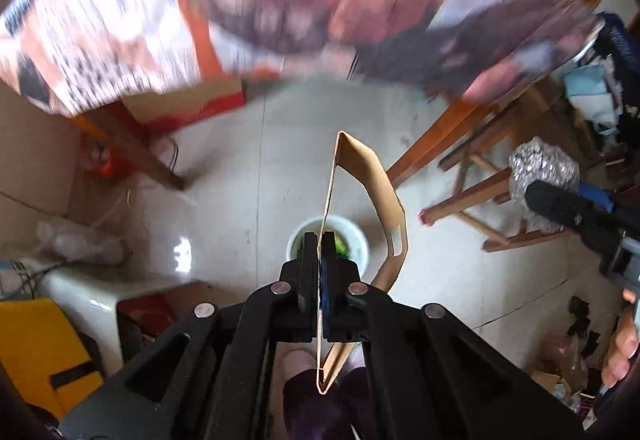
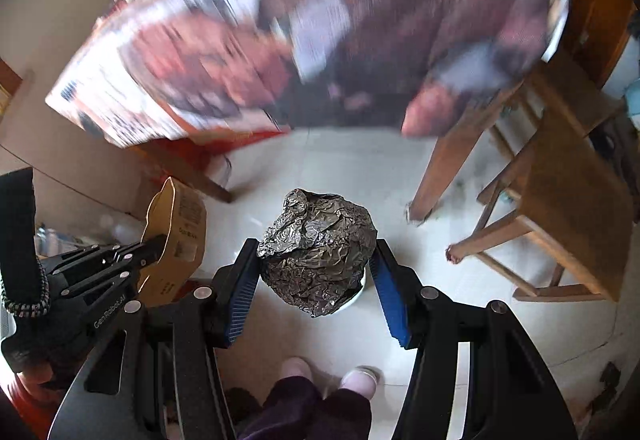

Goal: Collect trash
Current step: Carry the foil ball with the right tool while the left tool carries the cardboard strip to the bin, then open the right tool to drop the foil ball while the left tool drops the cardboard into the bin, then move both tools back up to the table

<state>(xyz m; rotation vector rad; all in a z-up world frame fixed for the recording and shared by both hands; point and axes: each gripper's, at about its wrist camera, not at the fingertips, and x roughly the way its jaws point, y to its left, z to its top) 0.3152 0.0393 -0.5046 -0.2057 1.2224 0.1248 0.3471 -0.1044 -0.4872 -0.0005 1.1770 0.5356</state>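
Above white bin — crumpled foil ball, creased, perhaps hollow, cardboard.

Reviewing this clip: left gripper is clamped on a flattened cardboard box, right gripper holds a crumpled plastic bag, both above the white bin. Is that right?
Not quite. The right gripper holds a crumpled ball of aluminium foil, not a plastic bag; the right wrist view shows it. The left gripper is clamped on the flattened cardboard box, both above the white bin.

A blurred patterned tablecloth hangs above the tiled floor, a wooden stool beside it
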